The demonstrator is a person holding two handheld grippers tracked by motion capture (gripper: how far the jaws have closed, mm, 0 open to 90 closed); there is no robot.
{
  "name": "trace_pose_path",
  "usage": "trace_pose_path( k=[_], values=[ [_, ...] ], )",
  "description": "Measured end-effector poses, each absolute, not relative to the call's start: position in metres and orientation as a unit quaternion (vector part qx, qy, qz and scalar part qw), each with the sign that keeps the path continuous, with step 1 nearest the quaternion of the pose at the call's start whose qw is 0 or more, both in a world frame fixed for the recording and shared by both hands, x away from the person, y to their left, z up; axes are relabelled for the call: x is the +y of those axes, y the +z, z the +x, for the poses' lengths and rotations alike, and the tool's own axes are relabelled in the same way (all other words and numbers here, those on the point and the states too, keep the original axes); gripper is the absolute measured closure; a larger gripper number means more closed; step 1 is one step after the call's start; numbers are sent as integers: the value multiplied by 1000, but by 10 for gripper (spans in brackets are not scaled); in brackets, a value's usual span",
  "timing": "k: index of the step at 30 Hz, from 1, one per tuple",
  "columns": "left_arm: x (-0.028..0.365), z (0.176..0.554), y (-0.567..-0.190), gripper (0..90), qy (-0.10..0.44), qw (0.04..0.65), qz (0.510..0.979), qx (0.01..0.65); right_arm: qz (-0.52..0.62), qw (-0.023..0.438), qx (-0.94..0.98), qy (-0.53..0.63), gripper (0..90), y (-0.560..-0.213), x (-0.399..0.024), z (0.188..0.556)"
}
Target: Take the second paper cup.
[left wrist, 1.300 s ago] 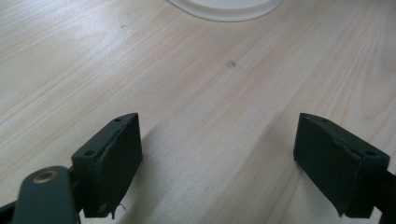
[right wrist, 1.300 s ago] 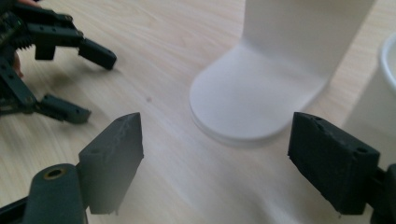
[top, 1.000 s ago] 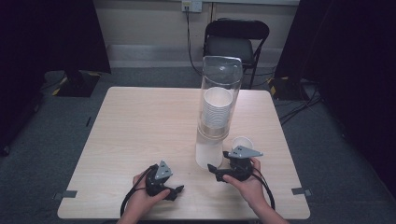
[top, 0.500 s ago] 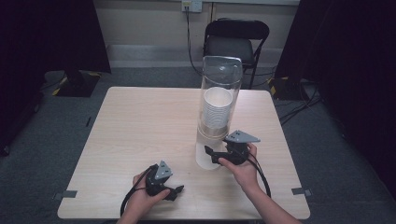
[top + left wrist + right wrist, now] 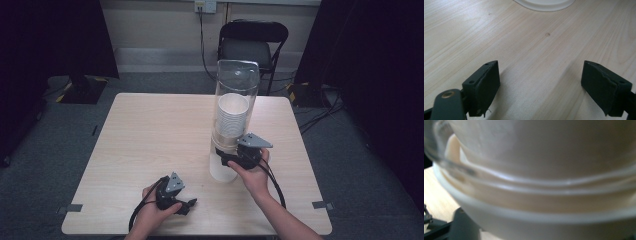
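We bring our right gripper (image 5: 231, 159) against the cup dispenser (image 5: 235, 115) at three o'clock on the bench (image 5: 150, 135), where clear tube meets white base; its jaws have just been closing around it, though we cannot tell whether they press yet; probably to steady it; the tube holds a stack of paper cups (image 5: 232, 117); our left gripper (image 5: 187, 204) idles at six o'clock, jaws wide, nothing between.

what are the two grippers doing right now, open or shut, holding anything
Left gripper: open, nothing between the jaws, resting on the table.
Right gripper: at the base of the cup dispenser, jaws have just been closing; whether it grips cannot be told.
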State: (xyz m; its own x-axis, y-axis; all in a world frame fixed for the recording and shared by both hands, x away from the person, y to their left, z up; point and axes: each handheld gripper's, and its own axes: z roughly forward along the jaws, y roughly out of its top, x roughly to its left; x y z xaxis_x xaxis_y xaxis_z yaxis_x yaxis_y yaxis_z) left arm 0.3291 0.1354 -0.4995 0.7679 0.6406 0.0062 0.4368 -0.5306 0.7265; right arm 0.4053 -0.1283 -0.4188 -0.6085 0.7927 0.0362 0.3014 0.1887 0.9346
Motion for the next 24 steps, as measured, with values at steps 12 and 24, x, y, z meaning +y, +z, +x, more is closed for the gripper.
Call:
trace_pose_path(
  k=[12, 24],
  values=[
    [135, 329, -500, 150, 138, 371, 864, 312, 373, 251, 726, 520, 339, -424, -128, 402],
    [135, 329, -500, 148, 139, 370, 864, 312, 389, 240, 729, 510, 347, -449, -120, 389]
  ],
)
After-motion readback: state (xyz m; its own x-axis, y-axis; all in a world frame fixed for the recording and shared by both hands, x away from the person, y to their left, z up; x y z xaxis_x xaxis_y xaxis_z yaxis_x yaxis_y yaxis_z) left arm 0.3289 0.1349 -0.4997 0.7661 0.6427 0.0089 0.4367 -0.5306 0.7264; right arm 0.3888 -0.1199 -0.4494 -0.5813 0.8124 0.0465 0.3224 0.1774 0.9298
